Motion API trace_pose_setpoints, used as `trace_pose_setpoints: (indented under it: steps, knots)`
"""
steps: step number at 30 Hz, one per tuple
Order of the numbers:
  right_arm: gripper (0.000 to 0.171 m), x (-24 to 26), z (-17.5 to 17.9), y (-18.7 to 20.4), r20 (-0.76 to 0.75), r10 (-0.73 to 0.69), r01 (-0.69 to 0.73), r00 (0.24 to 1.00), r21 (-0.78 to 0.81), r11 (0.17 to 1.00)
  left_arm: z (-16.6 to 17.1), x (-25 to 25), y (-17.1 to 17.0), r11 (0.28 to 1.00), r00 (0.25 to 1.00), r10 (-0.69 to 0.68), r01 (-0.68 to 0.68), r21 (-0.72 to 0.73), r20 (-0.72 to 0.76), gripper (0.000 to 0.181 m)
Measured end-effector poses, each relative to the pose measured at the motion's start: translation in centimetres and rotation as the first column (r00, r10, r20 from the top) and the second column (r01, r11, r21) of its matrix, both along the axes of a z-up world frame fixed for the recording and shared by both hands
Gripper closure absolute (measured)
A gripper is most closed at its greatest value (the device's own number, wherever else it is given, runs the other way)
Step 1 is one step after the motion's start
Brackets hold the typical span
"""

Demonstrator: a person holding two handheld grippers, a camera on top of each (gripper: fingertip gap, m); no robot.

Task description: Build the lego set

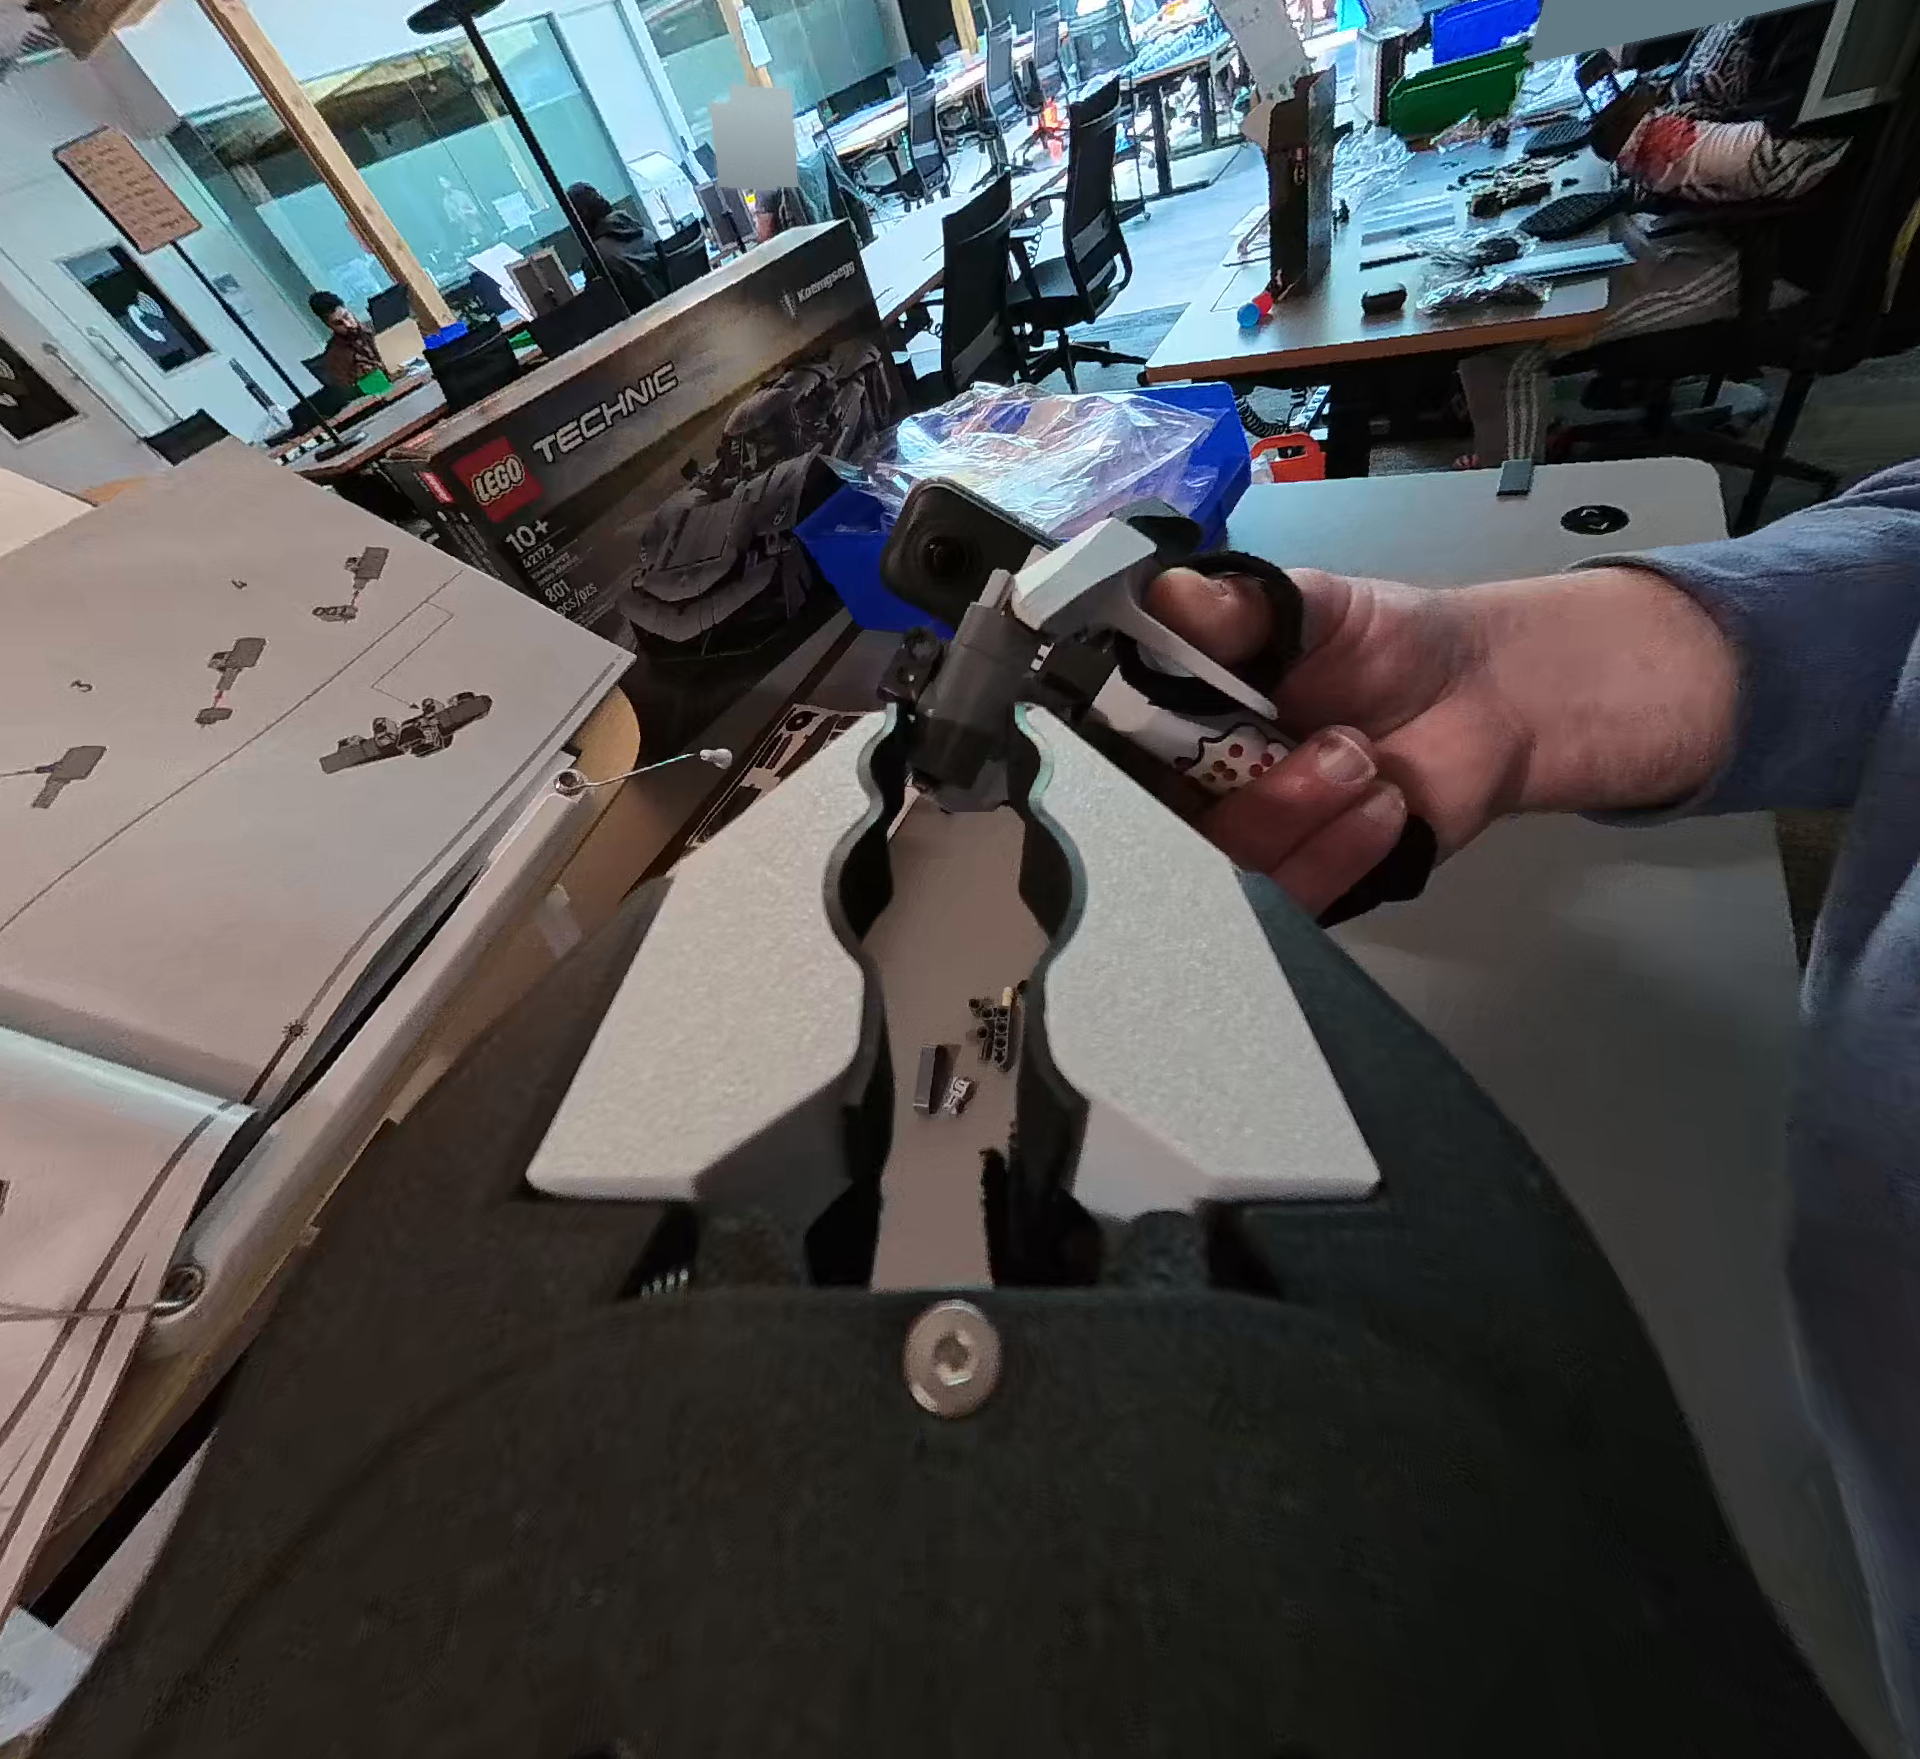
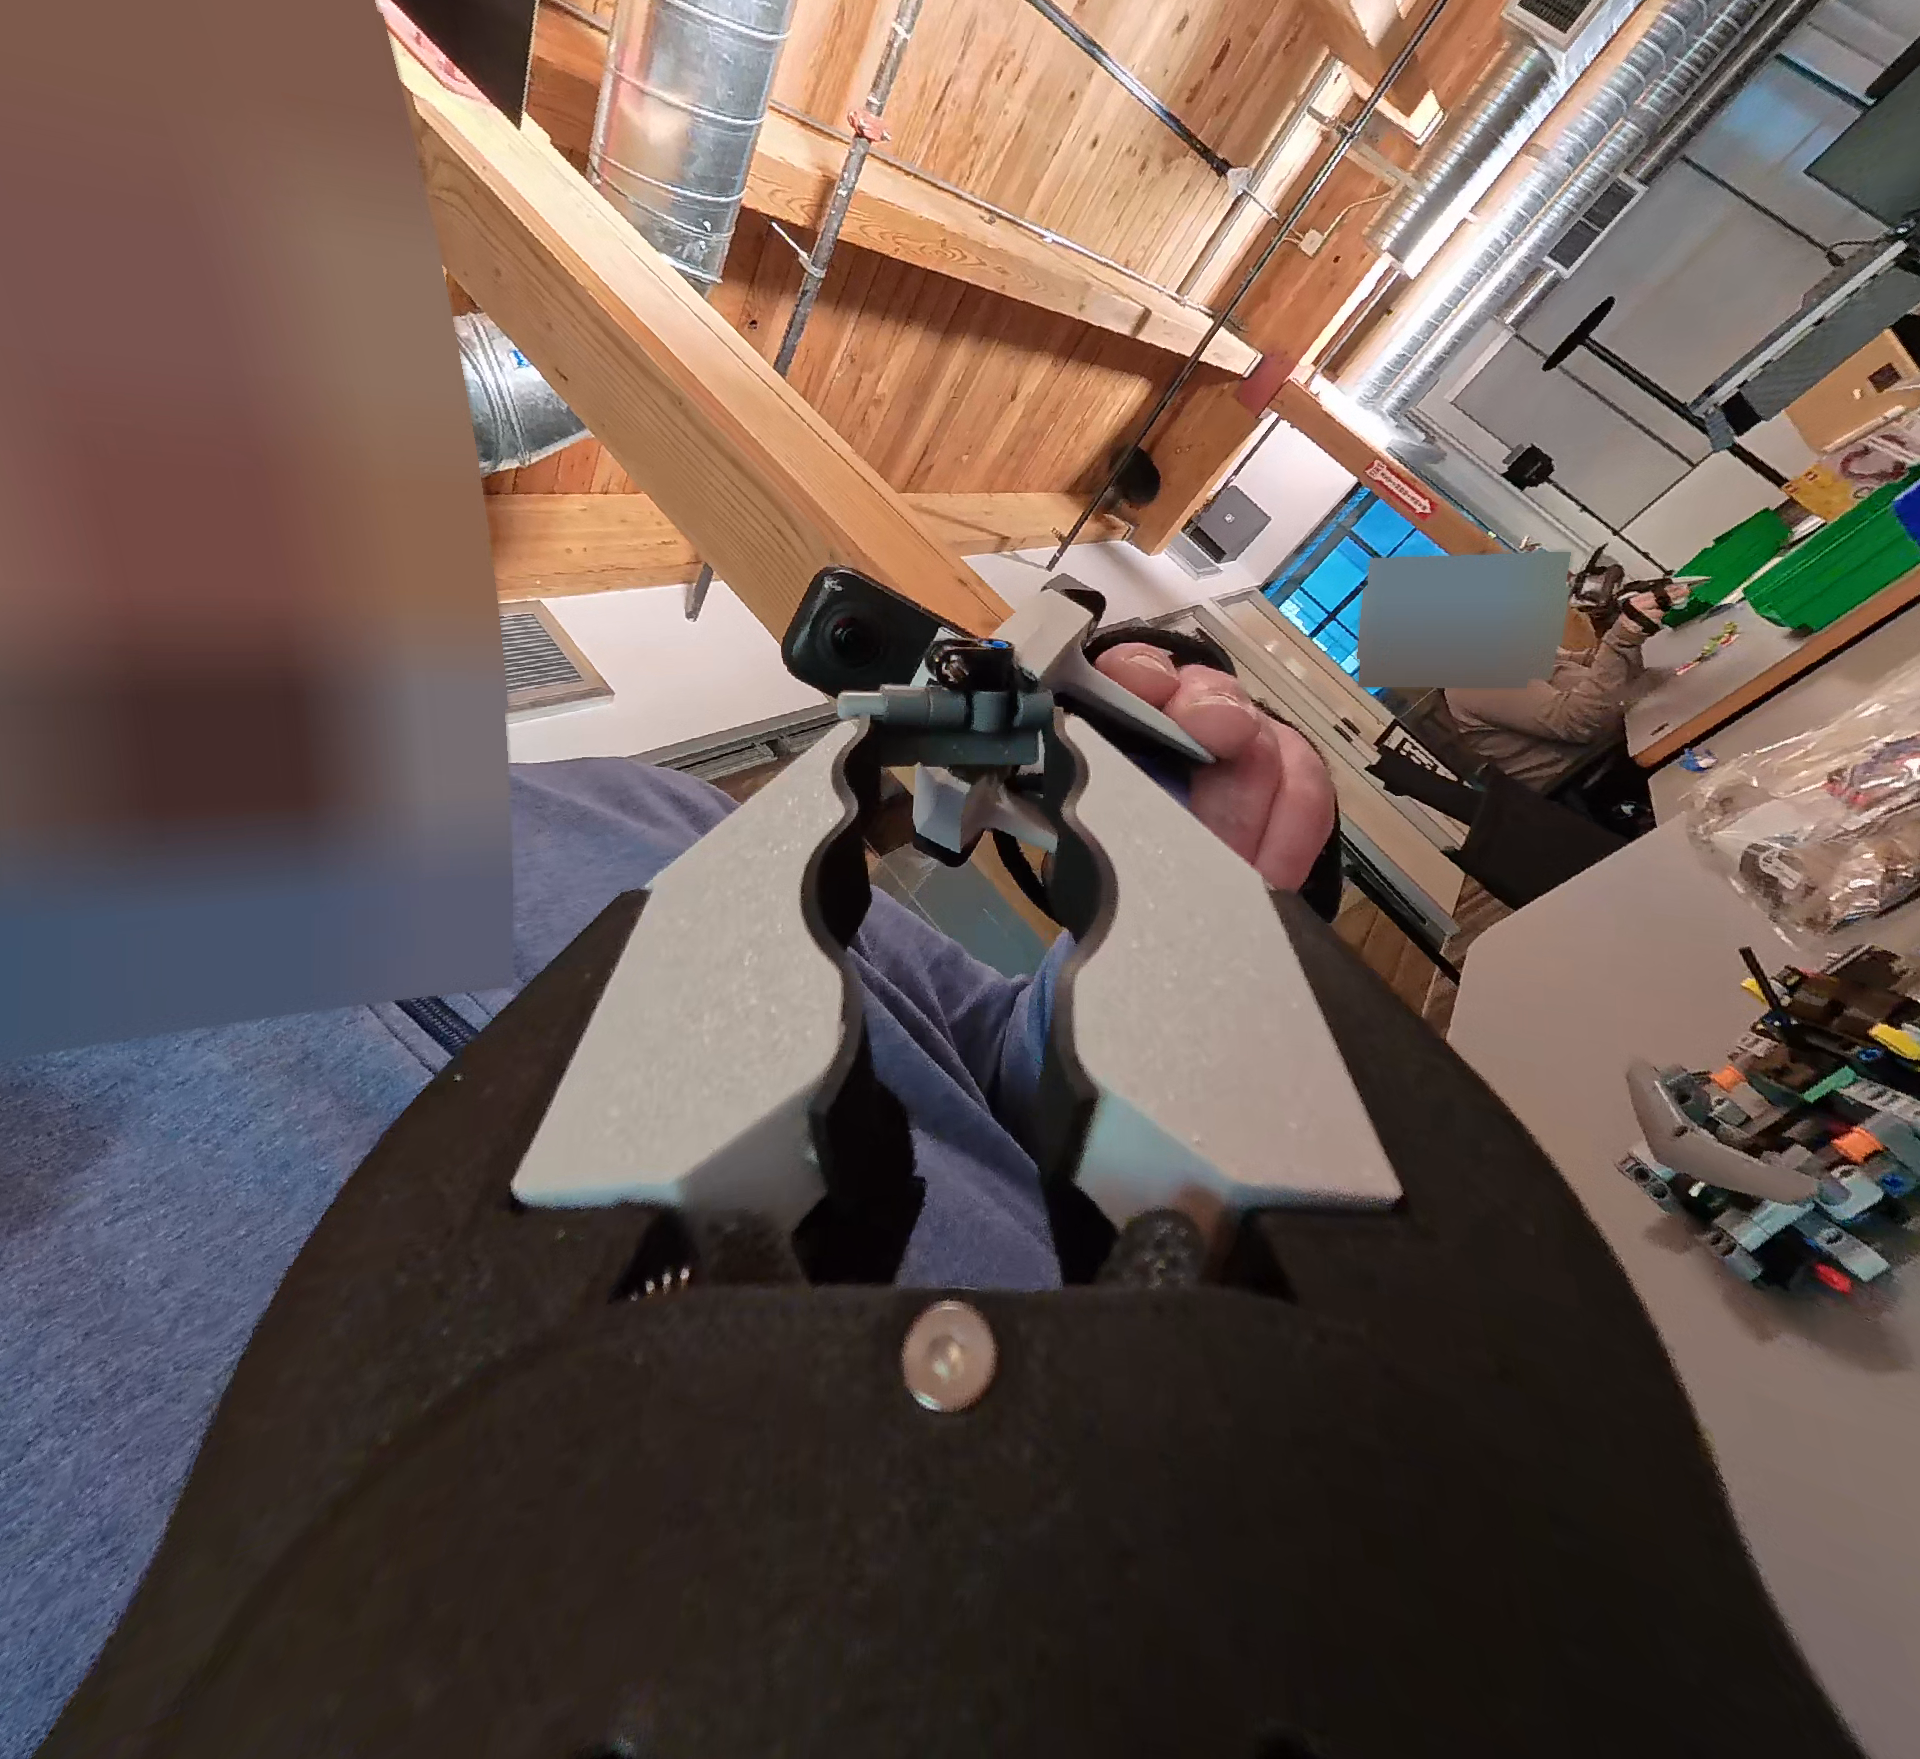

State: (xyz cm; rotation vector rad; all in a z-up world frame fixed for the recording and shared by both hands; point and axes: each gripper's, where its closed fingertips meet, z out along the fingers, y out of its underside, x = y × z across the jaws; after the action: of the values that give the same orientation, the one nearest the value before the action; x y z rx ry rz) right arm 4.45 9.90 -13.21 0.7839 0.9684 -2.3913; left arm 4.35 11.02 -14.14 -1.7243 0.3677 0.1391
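My left gripper [image 1: 958, 741] is shut on a small grey lego sub-assembly [image 1: 966, 691] and holds it in the air above the table. My right gripper [image 2: 954, 735] is shut on the same grey sub-assembly [image 2: 940, 722], which lies crosswise between its tips with a black and blue pin on top. Each gripper shows in the other's view: the right one [image 1: 1003, 597] comes in from the right in a hand, and the left one [image 2: 1023, 670] meets the piece from behind. A partly built model [image 2: 1787, 1117] stands on the table at the right.
Several small loose parts [image 1: 966, 1055] lie on the white table [image 1: 1558, 982] below. An open instruction booklet [image 1: 260, 722], the set's box [image 1: 644, 462] and a blue bin with plastic bags [image 1: 1039, 452] stand to the left and behind. A bag of parts [image 2: 1818, 805] lies near the model. Both grippers' tips are close together, under 4 cm apart.
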Motion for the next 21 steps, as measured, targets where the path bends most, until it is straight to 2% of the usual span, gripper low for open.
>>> trace_pose_setpoints:
  steps: [8, 21]
  knots:
    - [0.133, -0.8, -1.3, 0.7, 0.033, -0.084, 0.082, 0.996, 0.059, 0.995, -0.5, -0.4, -0.4, 1.000, 0.995, 0.013, -0.015, 0.016, 0.100, 0.165]
    - [0.137, 0.1, -3.9, 3.4, 0.043, -0.181, 0.172, 0.983, 0.152, 0.973, -2.2, -0.9, 1.5, 1.000, 0.976, 0.018, -0.014, -0.018, 0.219, 0.165]
